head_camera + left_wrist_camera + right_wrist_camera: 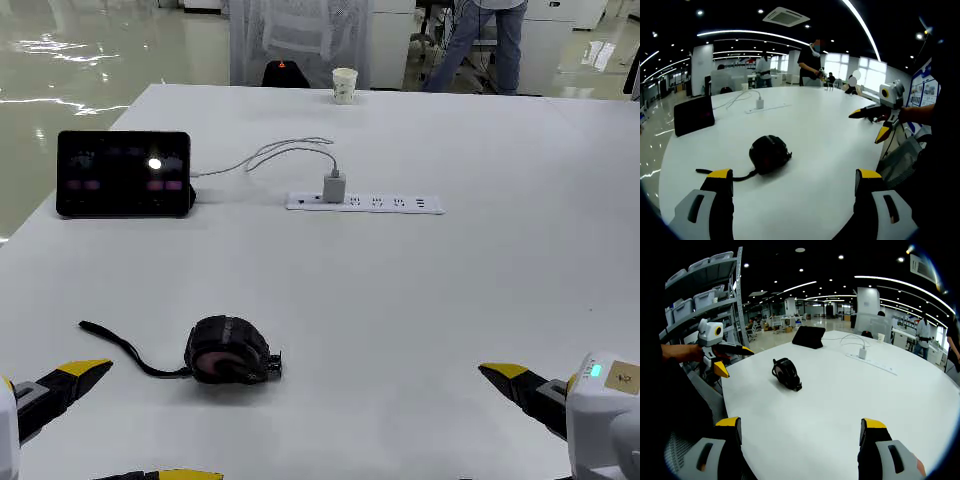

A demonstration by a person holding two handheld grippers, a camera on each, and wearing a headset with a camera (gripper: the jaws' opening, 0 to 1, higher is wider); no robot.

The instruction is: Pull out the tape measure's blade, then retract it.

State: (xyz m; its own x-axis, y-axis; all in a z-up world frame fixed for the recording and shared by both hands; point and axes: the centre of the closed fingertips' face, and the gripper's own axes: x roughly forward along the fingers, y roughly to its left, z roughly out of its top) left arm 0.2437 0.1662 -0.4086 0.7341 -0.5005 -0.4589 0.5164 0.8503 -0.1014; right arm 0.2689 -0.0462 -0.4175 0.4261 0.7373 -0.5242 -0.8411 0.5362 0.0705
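Nothing is gripped yet: my left tongs (794,175) and right tongs (801,422) both gape wide short of the tape measure (232,351), so next I must clamp its case.

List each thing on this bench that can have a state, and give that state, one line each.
tape measure: blade retracted, resting on the table, no gripper touching it
left gripper: open, holding nothing
right gripper: open, holding nothing
tablet: propped up, screen dimly lit
charger: plugged into the power strip
paper cup: upright
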